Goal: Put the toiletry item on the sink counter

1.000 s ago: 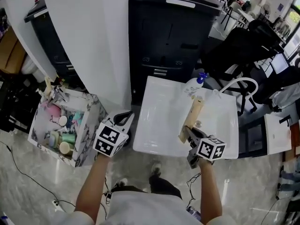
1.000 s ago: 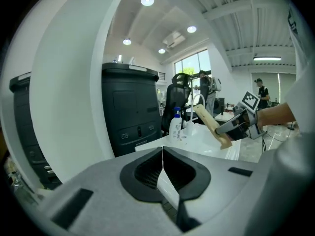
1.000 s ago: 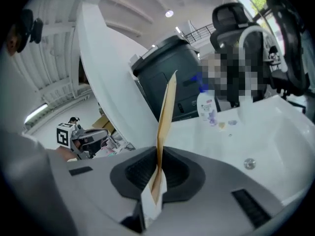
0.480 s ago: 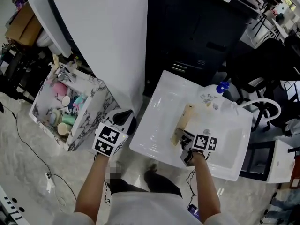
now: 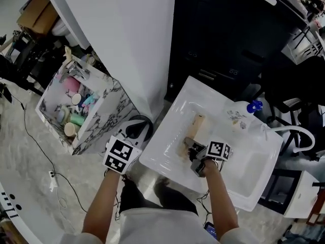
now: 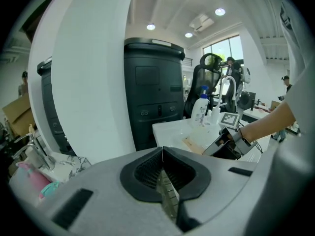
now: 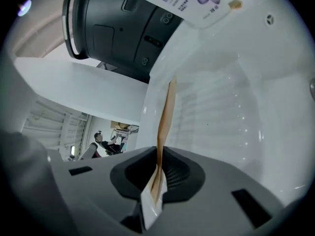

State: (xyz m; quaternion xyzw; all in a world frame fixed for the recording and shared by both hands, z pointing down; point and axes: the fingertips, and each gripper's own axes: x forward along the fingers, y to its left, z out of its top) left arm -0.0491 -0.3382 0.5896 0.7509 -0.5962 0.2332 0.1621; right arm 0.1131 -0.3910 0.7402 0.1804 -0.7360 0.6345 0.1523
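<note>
Packet (image 5: 193, 134): flat, tan, low over the left part of the sink (image 5: 165, 145); whether it touches cannot be told.
Right gripper (image 5: 190, 149): jaws clamped on the packet's near end.
Long axis: straight out from those jaws, toward the sink's back edge.
Left gripper (image 5: 133, 135): jaws together, empty, beside the sink's left rim, farther from the packet.
Likely next: lower it flat, then release.

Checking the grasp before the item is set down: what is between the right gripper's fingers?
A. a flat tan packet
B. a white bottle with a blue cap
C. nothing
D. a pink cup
A: in the right gripper view, the right gripper is shut on a flat tan packet that sticks out over the white sink. The blue-capped bottle sits apart at the sink's rim.
</note>
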